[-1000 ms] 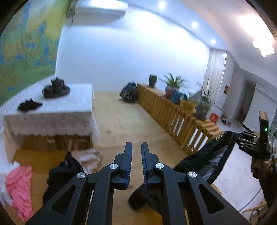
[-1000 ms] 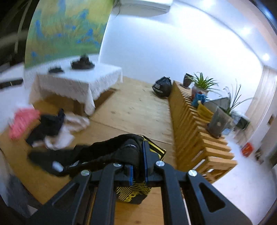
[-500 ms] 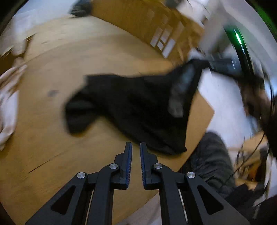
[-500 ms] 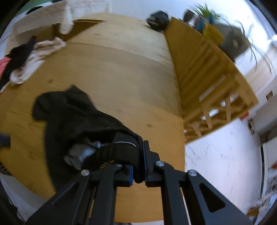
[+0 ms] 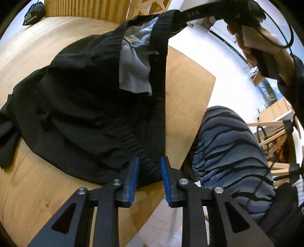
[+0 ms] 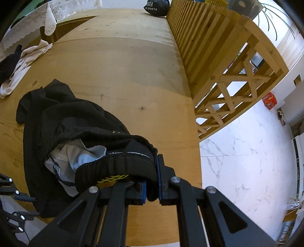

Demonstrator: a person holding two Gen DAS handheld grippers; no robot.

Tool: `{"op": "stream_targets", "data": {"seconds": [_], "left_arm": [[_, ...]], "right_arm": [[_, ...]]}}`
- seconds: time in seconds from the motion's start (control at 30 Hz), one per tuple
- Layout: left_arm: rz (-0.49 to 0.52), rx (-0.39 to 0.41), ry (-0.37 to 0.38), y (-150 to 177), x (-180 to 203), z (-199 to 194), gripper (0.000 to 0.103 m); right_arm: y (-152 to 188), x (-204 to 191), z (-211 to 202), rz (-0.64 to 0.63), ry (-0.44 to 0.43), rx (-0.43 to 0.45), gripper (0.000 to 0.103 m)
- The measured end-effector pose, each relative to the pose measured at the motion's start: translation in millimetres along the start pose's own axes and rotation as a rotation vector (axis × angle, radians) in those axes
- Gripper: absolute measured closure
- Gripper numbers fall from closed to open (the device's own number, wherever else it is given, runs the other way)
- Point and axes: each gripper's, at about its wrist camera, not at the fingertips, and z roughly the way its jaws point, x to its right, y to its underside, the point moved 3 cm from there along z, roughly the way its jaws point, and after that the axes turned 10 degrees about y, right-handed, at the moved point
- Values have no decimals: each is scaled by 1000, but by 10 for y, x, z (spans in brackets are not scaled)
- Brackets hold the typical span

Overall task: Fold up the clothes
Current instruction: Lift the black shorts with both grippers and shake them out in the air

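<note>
Right wrist: slatted bench (image 6: 212, 49) beyond shorts (image 6: 72, 129)

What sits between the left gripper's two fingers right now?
In the left wrist view, the black shorts' waistband lies between the left gripper's parted fingers, unpinched.

A black sports bag (image 6: 156, 7) lay beside a slatted wooden bench (image 6: 207, 47); a lace tablecloth (image 6: 38, 20) hung further behind.

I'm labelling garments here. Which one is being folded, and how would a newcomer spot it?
On the wooden platform beside the slatted rail, it is the black shorts nearest the edge. Unlike the far cream-and-black pile, their pale grey lining shows, and the right hand-held gripper pinches their waistband.
</note>
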Motion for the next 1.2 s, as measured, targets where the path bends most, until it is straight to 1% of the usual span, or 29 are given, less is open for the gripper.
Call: {"op": "stream_targets", "data": {"seconds": [0.1, 0.17, 0.23, 0.3, 0.43, 0.47, 0.53, 0.57, 0.63, 0.67, 0.7, 0.8, 0.87, 0.93, 1.07, 1.13, 1.2], "left_arm": [[-3, -19, -28, 30, 13, 35, 77], [-30, -8, -45, 61, 8, -24, 73], [-63, 3, -89, 83, -21, -48, 55], [-90, 1, -126, 106, -43, -34, 54], [-52, -25, -219, 130, 38, 56, 53], [-51, -23, -225, 130, 47, 57, 53], [-52, -9, -213, 138, 45, 40, 55], [-47, 1, -208, 151, 34, 20, 58], [-31, 26, -204, 187, -5, -35, 77], [-42, 42, -194, 208, -51, -74, 81], [-65, 56, -185, 229, -110, -117, 84], [-131, 89, -189, 277, -288, -276, 84], [-175, 130, -186, 299, -391, -442, 84], [-225, 200, -176, 315, -508, -696, 84], [-298, 358, -194, 344, -729, -1341, 84], [-315, 422, -211, 355, -804, -1669, 84], [-333, 495, -209, 340, -893, -2034, 84]], "right_arm": [[-7, -18, 8, 9, -16, 0, 95], [-16, -26, 19, 8, -19, 6, 95], [-20, -50, -4, 3, -21, 12, 95], [-25, -78, -29, -2, -23, 17, 95], [-24, -117, -74, -9, -23, 23, 95], [-20, -122, -85, -11, -22, 24, 95], [-8, -118, -104, -13, -18, 25, 95], [-4, -106, -111, -11, -15, 23, 95], [-1, -84, -127, -3, -15, 22, 95], [3, -82, -132, -1, -14, 21, 95], [8, -81, -137, 0, -14, 20, 95], [32, -111, -172, -5, -8, 19, 95], [44, -147, -214, -9, -9, 24, 95], [49, -177, -244, -12, -13, 29, 95], [33, -274, -344, -24, -19, 53, 95], [7, -329, -417, -29, -28, 67, 95], [-37, -377, -495, -40, -32, 81, 96]]}}
